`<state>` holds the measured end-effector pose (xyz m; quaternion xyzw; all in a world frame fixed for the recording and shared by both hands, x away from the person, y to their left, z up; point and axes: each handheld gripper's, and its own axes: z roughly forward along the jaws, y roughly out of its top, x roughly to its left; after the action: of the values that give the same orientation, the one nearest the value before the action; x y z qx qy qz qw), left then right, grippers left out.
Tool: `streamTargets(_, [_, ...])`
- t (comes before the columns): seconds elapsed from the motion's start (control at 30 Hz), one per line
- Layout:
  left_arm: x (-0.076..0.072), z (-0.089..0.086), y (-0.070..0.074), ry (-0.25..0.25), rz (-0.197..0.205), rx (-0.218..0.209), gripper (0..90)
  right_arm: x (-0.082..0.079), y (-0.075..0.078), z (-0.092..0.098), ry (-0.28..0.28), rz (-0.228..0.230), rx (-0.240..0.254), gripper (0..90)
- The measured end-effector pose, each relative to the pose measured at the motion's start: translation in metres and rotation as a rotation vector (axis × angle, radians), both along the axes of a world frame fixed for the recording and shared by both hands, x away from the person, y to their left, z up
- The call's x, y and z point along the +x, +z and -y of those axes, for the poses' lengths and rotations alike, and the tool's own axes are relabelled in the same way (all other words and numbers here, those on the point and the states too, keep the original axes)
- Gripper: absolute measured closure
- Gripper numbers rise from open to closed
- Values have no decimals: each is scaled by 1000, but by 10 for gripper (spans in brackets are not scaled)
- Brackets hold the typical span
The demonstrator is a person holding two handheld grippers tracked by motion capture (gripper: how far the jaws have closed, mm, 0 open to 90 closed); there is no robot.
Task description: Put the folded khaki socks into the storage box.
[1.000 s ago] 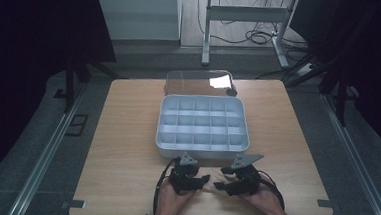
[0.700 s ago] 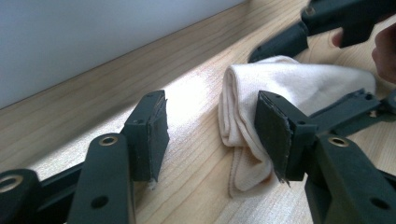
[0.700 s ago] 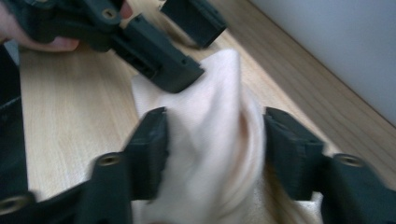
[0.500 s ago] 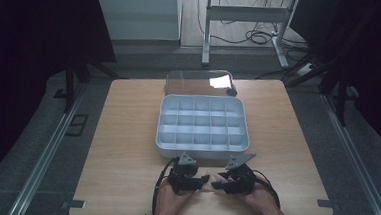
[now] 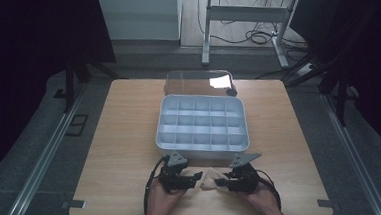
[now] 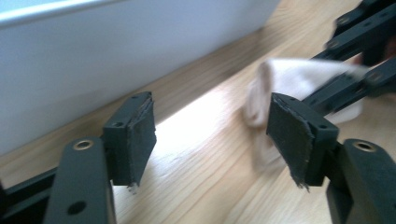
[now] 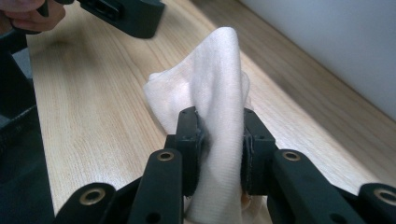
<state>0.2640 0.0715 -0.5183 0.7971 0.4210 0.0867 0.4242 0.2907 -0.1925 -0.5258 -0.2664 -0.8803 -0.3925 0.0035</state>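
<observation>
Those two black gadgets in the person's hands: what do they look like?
Each gripper, left and right, is black, with two jaws on bolted bars, brass-ringed holes, dark frayed pads, a grey three-cornered plate on top and a trailing black cable.

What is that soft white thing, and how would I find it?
Start at the grey box with little compartments on the wooden table. In front of its near wall lies a small white cloth, pinched in the right tool. It is the only soft, crumpled thing there.

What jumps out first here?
The pale cloth pinched in the right gripper, near the table's front edge. Beside it the left gripper stands open with nothing between its pads. Behind both sits the empty grey compartment box, mid-table.
</observation>
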Motion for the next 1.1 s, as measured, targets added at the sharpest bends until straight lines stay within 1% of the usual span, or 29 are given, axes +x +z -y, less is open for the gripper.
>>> streamTargets(0.07, [-1, -5, -2, 9, 2, 7, 301, 0, 3, 4, -9, 10, 7, 725])
streamTargets(0.13, [-3, -9, -7, 17, -7, 27, 283, 1, 8, 7, -18, 24, 20, 725])
streamTargets(0.2, [-6, -10, -13, 28, -18, 55, 266, 1, 13, 10, -24, 33, 33, 725])
streamTargets(0.33, [-10, -12, -21, 39, -25, 113, 247, 2, 25, 17, -40, 58, 54, 724])
streamTargets(0.4, [-12, -13, -22, 44, -10, 129, 230, 3, 30, 20, -46, 71, 65, 725])
streamTargets(0.47, [-14, -13, -22, 49, -5, 141, 225, 4, 35, 23, -54, 79, 73, 724])
streamTargets(0.57, [-16, -11, -24, 46, 19, 181, 197, 6, 44, 27, -64, 89, 84, 724])
streamTargets(0.6, [-17, -9, -24, 46, 27, 205, 187, 6, 45, 28, -66, 93, 89, 724])
streamTargets(0.63, [-18, -8, -24, 48, 31, 213, 181, 7, 49, 29, -72, 98, 92, 724])
streamTargets(0.8, [-18, -8, -25, 54, 26, 219, 144, 11, 63, 34, -90, 122, 109, 724])
streamTargets(1.03, [-17, -8, -25, 57, 24, 219, 136, 18, 83, 40, -136, 168, 128, 723])
streamTargets(1.1, [-17, -8, -25, 56, 23, 221, 136, 21, 86, 42, -154, 181, 128, 723])
